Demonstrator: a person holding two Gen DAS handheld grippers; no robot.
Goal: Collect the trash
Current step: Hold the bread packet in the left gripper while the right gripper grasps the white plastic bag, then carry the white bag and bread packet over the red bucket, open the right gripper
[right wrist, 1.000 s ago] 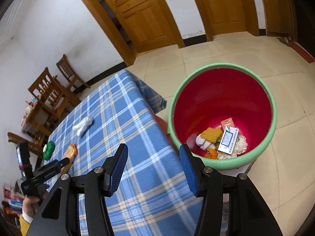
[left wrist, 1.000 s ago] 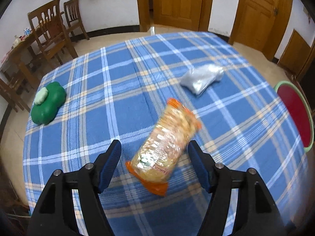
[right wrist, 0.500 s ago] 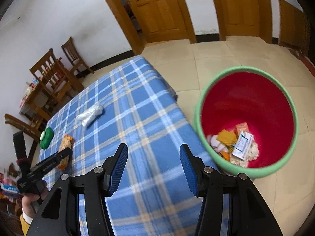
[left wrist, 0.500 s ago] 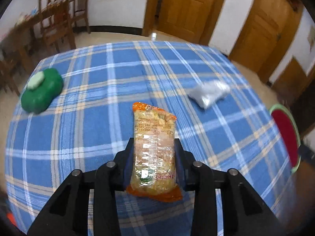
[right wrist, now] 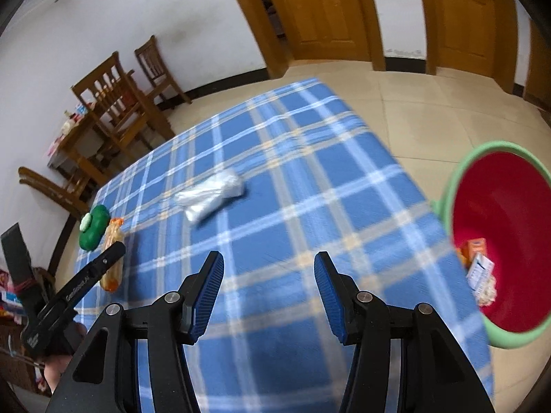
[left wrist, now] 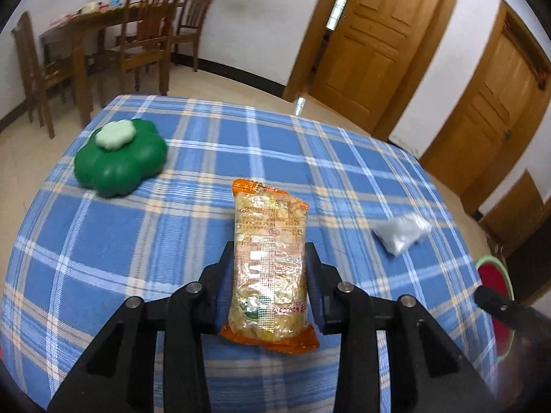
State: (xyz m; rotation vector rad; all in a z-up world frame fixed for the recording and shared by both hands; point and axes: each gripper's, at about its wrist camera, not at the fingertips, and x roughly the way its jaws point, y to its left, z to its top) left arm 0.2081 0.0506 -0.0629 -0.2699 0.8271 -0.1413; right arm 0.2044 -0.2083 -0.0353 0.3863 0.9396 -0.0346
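While left gripper [left wrist: 269,285] pinches the snack packet [left wrist: 269,261] and right gripper [right wrist: 268,292] gapes empty, slick wrapper could slip out before the bin [right wrist: 496,241].

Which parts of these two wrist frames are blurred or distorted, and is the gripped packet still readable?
Left wrist view: the noodle packet between the fingers of the left gripper is sharp, its print too small to read; the plastic bag and doors are smeared. Right wrist view: motion blur softens the tablecloth and bin; the right gripper stays crisp. Both bend at the edges.
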